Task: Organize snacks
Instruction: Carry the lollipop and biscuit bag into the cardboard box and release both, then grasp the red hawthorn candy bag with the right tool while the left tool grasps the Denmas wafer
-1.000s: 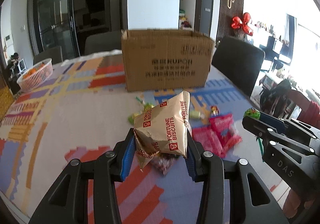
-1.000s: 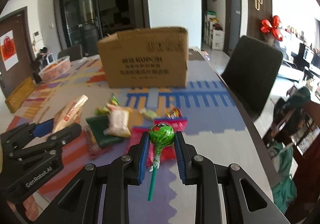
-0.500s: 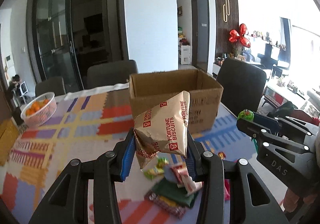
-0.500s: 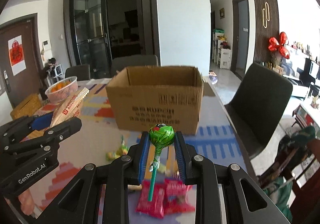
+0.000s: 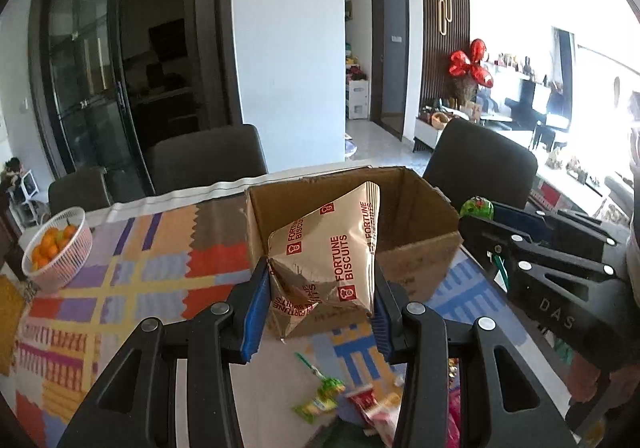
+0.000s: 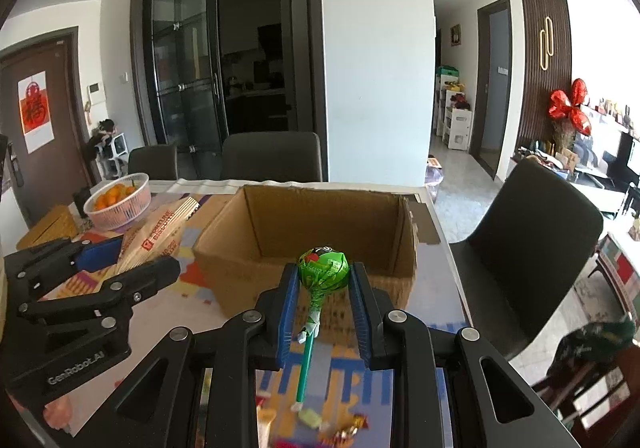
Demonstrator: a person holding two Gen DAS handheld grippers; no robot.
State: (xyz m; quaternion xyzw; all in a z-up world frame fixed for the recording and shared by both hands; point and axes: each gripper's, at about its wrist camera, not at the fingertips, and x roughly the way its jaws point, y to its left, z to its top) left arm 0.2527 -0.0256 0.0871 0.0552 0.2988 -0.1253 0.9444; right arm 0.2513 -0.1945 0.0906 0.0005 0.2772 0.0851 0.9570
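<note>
Box [image 6: 320, 232] open on the worktop [image 5: 132, 280], both snacks held just short of it.
Left gripper [image 5: 318, 312] clamps the biscuit packet [image 5: 324, 264]; right gripper [image 6: 322, 308] pinches the lollipop [image 6: 322, 268]. Best carry each past the near wall, over the opening, before releasing.

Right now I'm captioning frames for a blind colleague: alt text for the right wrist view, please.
The right gripper clamps a green lollipop above an open cardboard box on a patterned table. At left, the left gripper holds a biscuit packet.
</note>
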